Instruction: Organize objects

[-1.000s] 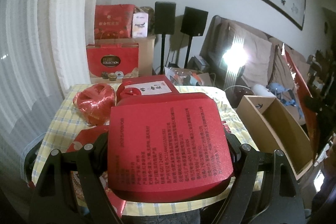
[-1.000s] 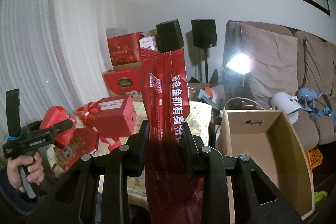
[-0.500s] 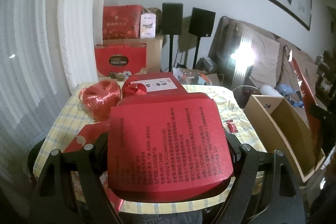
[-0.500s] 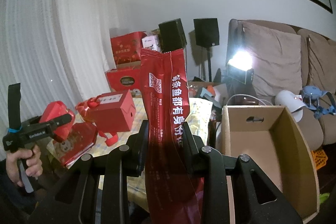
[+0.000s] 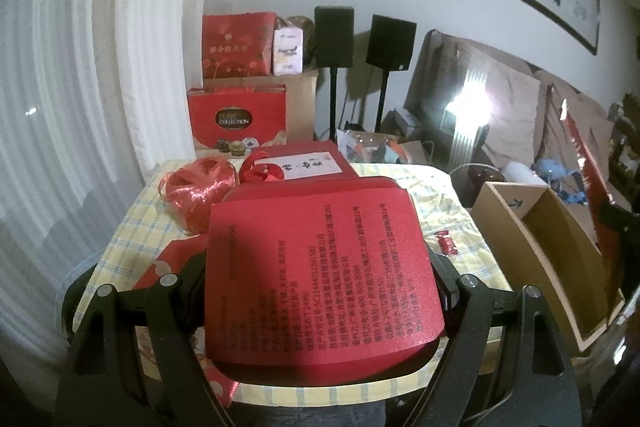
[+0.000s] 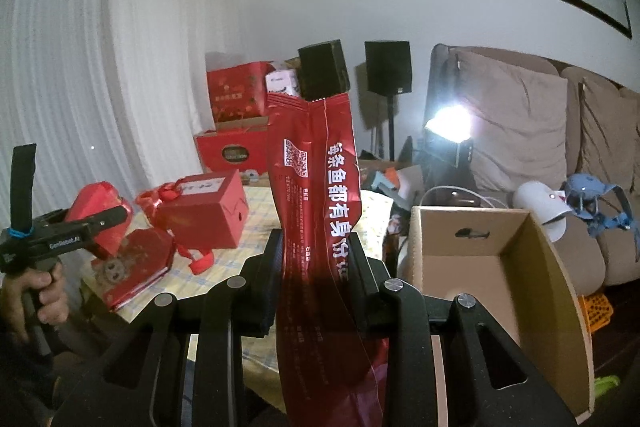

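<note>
- We see our left gripper pinching a flat red box across its width, the fingers pressed on both side edges; the box's printed face tilts up toward the camera.
- In the right wrist view that same box shows at 9 o'clock, held above the table's near corner by the hand on the left tool.
- Our right gripper pinches a tall red pouch partway up, fingers close on either side; the pouch stands upright with white lettering down its front, its lower part hanging below the jaws.
- The table, under a yellow checked cloth, lies beyond the left gripper. On it, at 11 o'clock of the held box, sits a coil of red ribbon; at 12 o'clock, a red gift box with a white label and a bow.
- A small red candy lies on the cloth at 3 o'clock of the held box.
- An open carton stands just beside the table, at 3 o'clock of the pouch; what we see of its inside is bare.
- A red booklet lies on the table's near left corner.
</note>
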Demonstrator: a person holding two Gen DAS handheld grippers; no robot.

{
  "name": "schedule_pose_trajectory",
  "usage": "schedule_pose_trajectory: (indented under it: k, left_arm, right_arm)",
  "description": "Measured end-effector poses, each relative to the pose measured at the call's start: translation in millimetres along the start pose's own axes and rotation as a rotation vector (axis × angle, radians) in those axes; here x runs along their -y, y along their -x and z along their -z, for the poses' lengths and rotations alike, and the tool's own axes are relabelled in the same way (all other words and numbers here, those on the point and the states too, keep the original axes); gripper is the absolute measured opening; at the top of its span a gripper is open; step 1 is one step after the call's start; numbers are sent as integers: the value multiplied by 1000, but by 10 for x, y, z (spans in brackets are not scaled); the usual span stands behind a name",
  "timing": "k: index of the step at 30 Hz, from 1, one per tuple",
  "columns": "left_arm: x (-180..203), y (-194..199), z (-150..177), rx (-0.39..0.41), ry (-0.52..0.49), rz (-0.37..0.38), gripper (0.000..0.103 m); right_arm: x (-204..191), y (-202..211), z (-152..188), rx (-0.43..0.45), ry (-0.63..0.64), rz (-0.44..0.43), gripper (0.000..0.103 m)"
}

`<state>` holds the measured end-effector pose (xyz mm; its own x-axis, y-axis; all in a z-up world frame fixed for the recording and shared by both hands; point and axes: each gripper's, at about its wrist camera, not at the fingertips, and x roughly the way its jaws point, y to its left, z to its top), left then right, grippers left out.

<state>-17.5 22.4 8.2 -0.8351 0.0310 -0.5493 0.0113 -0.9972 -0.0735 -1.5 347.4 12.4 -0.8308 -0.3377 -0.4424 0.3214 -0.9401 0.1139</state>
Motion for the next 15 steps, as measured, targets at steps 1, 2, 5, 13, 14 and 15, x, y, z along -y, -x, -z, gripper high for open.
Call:
schedule_pose_trajectory:
  k: [1,2,5,13,14,15]
  left_arm:
    - [10,6,-5,4,-5,0,81]
    - [22,18,-13,10,-12,-4,81]
    - [29,31,-37,13,-18,-14,81]
    - [153,9,-84,-2,-37,1,81]
    - [175,11,-93,-1,-41,1,81]
    - [198,11,-98,1,-45,-4,81]
  right_arm:
    - [3,-3,7,-3,2,1,30]
    - [7,-13,13,-7,3,3,30]
    - [33,-34,25,-17,-2,4,30]
    - [81,1,7,-12,10,55,30]
    - [90,8,4,-10,9,57,30]
    - [99,17,0,-8,7,57,30]
